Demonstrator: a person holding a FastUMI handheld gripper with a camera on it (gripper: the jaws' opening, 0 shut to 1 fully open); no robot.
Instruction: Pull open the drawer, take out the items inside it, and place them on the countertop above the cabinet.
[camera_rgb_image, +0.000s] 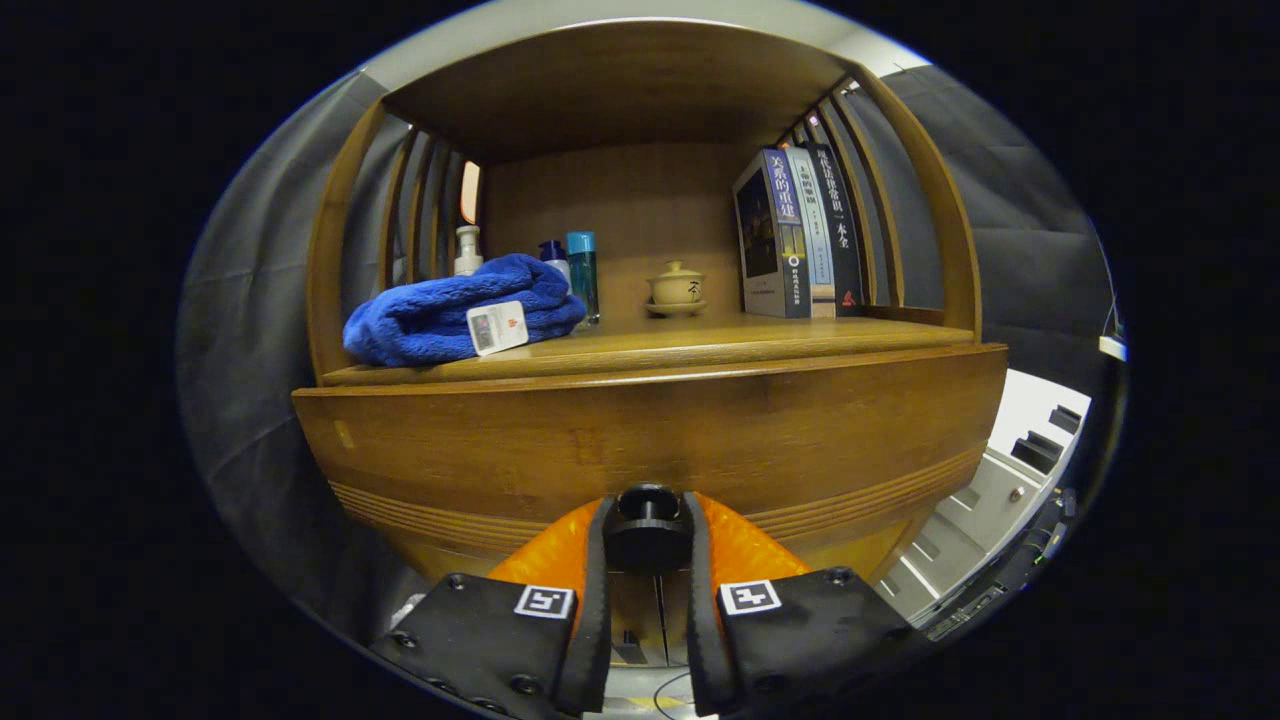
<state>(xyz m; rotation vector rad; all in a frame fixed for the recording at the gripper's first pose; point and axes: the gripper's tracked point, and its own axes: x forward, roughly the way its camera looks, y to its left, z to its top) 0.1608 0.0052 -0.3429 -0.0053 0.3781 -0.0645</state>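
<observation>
The wooden drawer front (650, 430) faces me, just below the countertop (700, 345) of the cabinet. A round black knob (647, 503) sticks out of its lower middle. My gripper (647, 535) is closed around that knob, with a finger pressing on each side of it. The drawer's inside is hidden behind its front. On the countertop to the left lies a folded blue towel (460, 310) with a white tag.
Above the countertop, a shelf niche holds a pump bottle (468, 250), a teal bottle (582, 270), a small lidded cup (676, 288) and upright books (800, 235). Slatted wooden sides frame the niche. Pale floor and equipment (1000, 490) show to the right of the cabinet.
</observation>
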